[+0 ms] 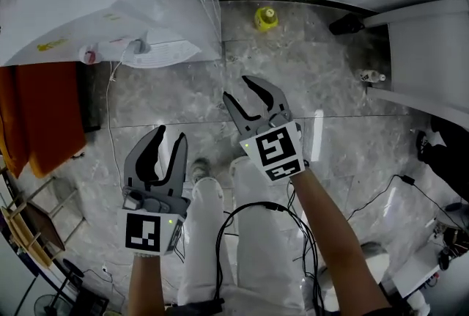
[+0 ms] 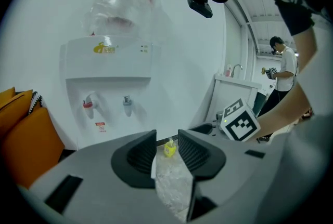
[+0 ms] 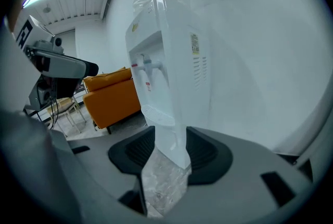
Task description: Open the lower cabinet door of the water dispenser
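With the left gripper (image 1: pixel 168 137) and right gripper (image 1: pixel 242 91) both empty, jaws parted, and the water dispenser (image 1: pixel 165 21) standing well apart at eleven o'clock in the head view, its lower cabinet door mostly hidden, a blind reach may slip off the door's edge.

The person wears white trousers (image 1: pixel 201 234) at lower centre, a black cable (image 1: pixel 256 204) looping across them. The left gripper (image 1: pixel 168 137) and right gripper (image 1: pixel 239 89) are grey, each bearing a white cube (image 1: pixel 276 149) with black square markers.
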Action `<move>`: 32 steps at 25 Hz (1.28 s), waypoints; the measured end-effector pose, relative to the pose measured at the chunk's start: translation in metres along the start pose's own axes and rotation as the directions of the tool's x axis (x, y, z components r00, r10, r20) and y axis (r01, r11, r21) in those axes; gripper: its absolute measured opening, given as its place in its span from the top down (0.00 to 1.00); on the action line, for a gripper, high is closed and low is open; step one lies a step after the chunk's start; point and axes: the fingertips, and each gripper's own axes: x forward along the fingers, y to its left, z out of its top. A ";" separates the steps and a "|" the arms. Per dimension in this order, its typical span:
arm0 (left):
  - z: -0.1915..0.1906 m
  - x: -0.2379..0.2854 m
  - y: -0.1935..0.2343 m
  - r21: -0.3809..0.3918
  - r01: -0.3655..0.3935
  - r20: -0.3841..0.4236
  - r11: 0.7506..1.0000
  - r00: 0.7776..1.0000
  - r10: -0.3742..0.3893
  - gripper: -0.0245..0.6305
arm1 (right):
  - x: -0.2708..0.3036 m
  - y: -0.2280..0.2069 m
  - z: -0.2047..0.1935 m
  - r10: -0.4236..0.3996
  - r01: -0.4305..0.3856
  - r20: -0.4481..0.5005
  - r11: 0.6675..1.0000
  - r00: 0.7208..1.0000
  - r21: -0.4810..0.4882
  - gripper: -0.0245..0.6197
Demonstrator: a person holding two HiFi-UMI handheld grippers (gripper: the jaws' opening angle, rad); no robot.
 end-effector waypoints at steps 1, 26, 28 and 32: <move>-0.004 0.003 0.001 0.001 0.003 -0.004 1.000 1.000 -0.003 0.77 | 0.007 -0.002 -0.004 0.000 0.000 -0.004 1.000 1.000 -0.006 0.69; -0.086 0.074 0.036 -0.018 -0.018 -0.030 1.000 0.999 0.018 0.77 | 0.158 -0.032 -0.091 0.032 -0.054 -0.123 0.983 0.992 -0.175 0.65; -0.091 0.075 0.034 -0.023 -0.024 -0.037 0.999 0.999 0.024 0.77 | 0.166 -0.035 -0.094 0.041 -0.065 -0.132 0.981 0.990 -0.183 0.65; -0.100 0.079 0.031 -0.032 -0.031 -0.049 0.999 0.998 0.029 0.77 | 0.181 -0.042 -0.096 0.052 -0.082 -0.144 0.975 0.988 -0.206 0.65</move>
